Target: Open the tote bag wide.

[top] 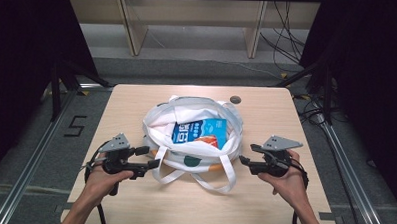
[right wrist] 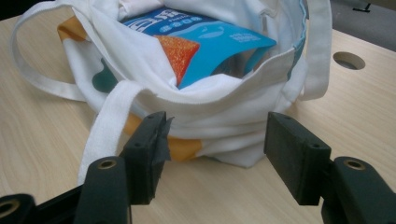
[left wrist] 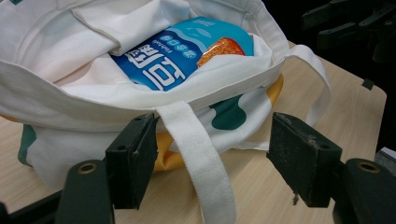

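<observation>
Tote bag (top: 195,142) sits mid-tabletop (top: 133,200), mouth gaping upward, with a blue snack packet (top: 200,132) lying inside it. In the high view the bag is between the two hands: from the left hand-held gripper (top: 154,157) it lies at about two o'clock, just beside the jaw tips; from the right hand-held gripper (top: 243,159) it lies at about ten o'clock, near but with a sliver of bare wood between. The left one looks marginally nearer.

The packet's long axis runs roughly nine to three o'clock across the bag, slightly tilted, its orange corner toward the person.

Both hand-held grippers stand with jaws apart and nothing pinched. In the left gripper view a white strap (left wrist: 198,154) runs down beside the inner face of the left pad, close to or brushing it, without being clamped. In the right gripper view the bag's near rim (right wrist: 219,100) and lower fold lie just beyond the gap between the pads, and the other strap (right wrist: 109,116) hangs at about ten o'clock of that gap.

Each hand holds its tool roughly level, jaws pointed inward at the bag, forearms entering from six o'clock. Judging from this, the next move depends on the rim and straps facing both sets of jaws: a short push inward would put cloth between the pads.
</observation>
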Tool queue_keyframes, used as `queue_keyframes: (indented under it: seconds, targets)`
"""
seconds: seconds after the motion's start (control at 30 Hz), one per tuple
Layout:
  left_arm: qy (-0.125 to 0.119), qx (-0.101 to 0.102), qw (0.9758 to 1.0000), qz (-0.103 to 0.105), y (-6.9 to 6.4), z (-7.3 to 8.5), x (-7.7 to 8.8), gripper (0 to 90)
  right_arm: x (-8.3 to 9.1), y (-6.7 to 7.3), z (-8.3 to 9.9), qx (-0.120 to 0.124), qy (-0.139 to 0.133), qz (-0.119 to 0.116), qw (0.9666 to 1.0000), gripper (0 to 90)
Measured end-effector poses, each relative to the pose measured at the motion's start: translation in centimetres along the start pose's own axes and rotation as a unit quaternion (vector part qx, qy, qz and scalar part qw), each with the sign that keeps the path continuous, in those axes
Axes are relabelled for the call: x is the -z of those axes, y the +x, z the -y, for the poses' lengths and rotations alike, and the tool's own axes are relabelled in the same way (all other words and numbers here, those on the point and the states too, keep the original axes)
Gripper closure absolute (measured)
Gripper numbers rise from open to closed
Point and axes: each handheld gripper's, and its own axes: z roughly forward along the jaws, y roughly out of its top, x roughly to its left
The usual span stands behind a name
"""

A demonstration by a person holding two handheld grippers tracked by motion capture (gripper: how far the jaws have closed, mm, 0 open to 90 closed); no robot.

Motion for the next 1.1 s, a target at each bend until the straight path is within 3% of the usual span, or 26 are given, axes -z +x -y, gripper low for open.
queue_keyframes:
  seconds: [0.03, 0.07, 0.1, 0.2, 0.23, 0.27, 0.3, 0.47, 0.73, 0.8, 0.83, 0.87, 0.93, 1.0, 1.1]
  targets:
    - [-0.002, 0.004, 1.0000, 0.000, -0.1, 0.1, 0.0, 31.8, 0.0, 0.0, 0.1, -0.003, 0.006, -0.010, 0.9999, 39.6]
    - [-0.002, 0.002, 1.0000, 0.002, -0.1, 0.1, 0.0, 31.5, 0.0, 0.0, 0.2, 0.003, 0.000, -0.002, 1.0000, 39.3]
    - [-0.002, 0.003, 1.0000, 0.002, -0.2, 0.2, 0.0, 31.3, 0.0, 0.1, 0.3, -0.006, 0.002, 0.000, 1.0000, 38.9]
    - [0.001, -0.001, 1.0000, 0.003, -0.5, 0.4, 0.0, 30.8, 0.0, 0.1, 0.6, -0.001, 0.002, -0.005, 1.0000, 38.2]
    - [0.002, -0.003, 1.0000, 0.004, -0.6, 0.5, 0.0, 30.6, 0.1, 0.3, 0.7, -0.020, 0.011, -0.007, 0.9997, 38.1]
    - [0.003, -0.006, 1.0000, 0.005, -0.6, 0.6, 0.1, 30.6, 0.0, 0.1, 0.8, -0.003, 0.003, -0.006, 1.0000, 37.9]
    - [0.003, -0.006, 1.0000, 0.005, -0.6, 0.7, 0.1, 30.5, 0.0, 0.1, 0.9, -0.001, 0.000, -0.004, 1.0000, 37.7]
    - [0.001, 0.006, 1.0000, 0.006, -0.8, 1.2, 0.1, 30.3, 0.2, 0.2, 1.1, -0.006, 0.002, -0.004, 1.0000, 37.4]
    - [0.001, -0.002, 1.0000, 0.004, -1.0, 1.8, 0.4, 30.0, 0.4, 0.6, 1.7, -0.021, 0.007, -0.009, 0.9997, 36.7]
    - [0.002, -0.007, 0.9999, 0.007, -1.1, 2.0, 0.4, 29.5, 0.4, 0.6, 1.9, -0.013, 0.002, -0.005, 0.9999, 36.6]
    - [0.003, 0.000, 1.0000, 0.007, -1.2, 2.1, 0.4, 29.3, 0.5, 0.8, 2.0, -0.023, 0.008, -0.007, 0.9997, 36.4]
    - [0.003, 0.005, 1.0000, 0.007, -1.3, 2.2, 0.4, 29.2, 0.5, 0.6, 2.1, -0.011, 0.002, -0.007, 0.9999, 36.2]
    - [0.002, 0.003, 1.0000, 0.005, -1.5, 2.3, 0.5, 29.0, 0.6, 0.8, 2.3, -0.026, 0.008, -0.008, 0.9996, 36.0]
    - [0.000, -0.006, 0.9999, 0.008, -1.6, 2.3, 0.6, 28.9, 0.6, 0.8, 2.4, -0.022, 0.008, -0.008, 0.9997, 35.8]
    - [-0.001, 0.000, 1.0000, 0.003, -1.9, 2.5, 0.7, 28.4, 0.7, 0.7, 2.7, -0.015, 0.004, -0.004, 0.9999, 35.5]
